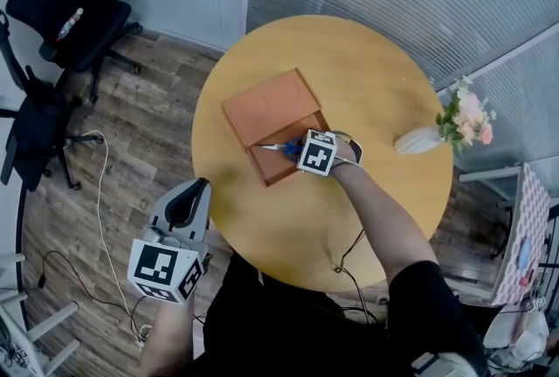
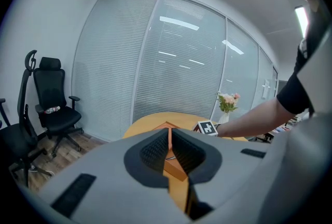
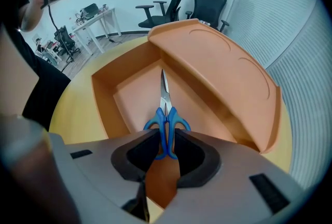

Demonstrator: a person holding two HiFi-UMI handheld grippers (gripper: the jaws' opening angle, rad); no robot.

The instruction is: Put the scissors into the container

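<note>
blue-handled scissors (image 3: 166,125) are clamped by the handles in the right tool (image 3: 165,141), blades pointing forward over the open orange container (image 3: 104,94) on the table (image 1: 367,70). nearly done by the look of it: only the release is left. cannot tell if the tips touch the bottom. left tool (image 2: 170,149) is closed, empty, held off the table.

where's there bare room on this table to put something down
Bare: the table beyond the container, and the near strip left of the person's arm. Crowded: the container's open part, where the right gripper holds the scissors, and the right edge by the vase.
</note>
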